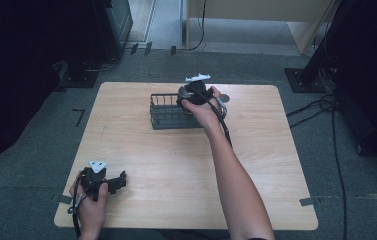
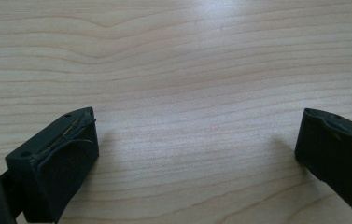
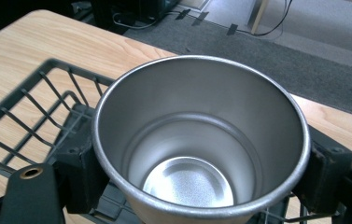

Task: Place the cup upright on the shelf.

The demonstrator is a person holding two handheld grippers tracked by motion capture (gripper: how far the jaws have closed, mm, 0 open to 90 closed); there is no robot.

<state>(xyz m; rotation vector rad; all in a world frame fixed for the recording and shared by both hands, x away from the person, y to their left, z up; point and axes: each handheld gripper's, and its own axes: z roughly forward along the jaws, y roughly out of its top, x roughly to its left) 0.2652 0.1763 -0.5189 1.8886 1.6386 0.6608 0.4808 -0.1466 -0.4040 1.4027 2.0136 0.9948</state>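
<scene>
A shiny steel cup (image 3: 201,140), empty and mouth up, sits between the black jaws of my right gripper (image 3: 197,179), which is shut on its sides. This gripper (image 1: 192,95) hangs over the right end of a black wire basket (image 1: 168,117) at the far middle of the wooden table (image 1: 176,170). In the right gripper view the basket's wire wall (image 3: 33,107) lies just left of and below the cup. My left gripper (image 1: 120,181) rests near the table's front left corner. Its jaws (image 2: 197,135) stand wide open over bare wood, with nothing between them.
Grey carpet surrounds the table. Cables (image 1: 321,107) trail across the floor to the right, near a dark stand base (image 1: 303,80). Dark equipment (image 1: 111,25) stands at the back left, and a pale wooden frame (image 1: 256,20) behind the table.
</scene>
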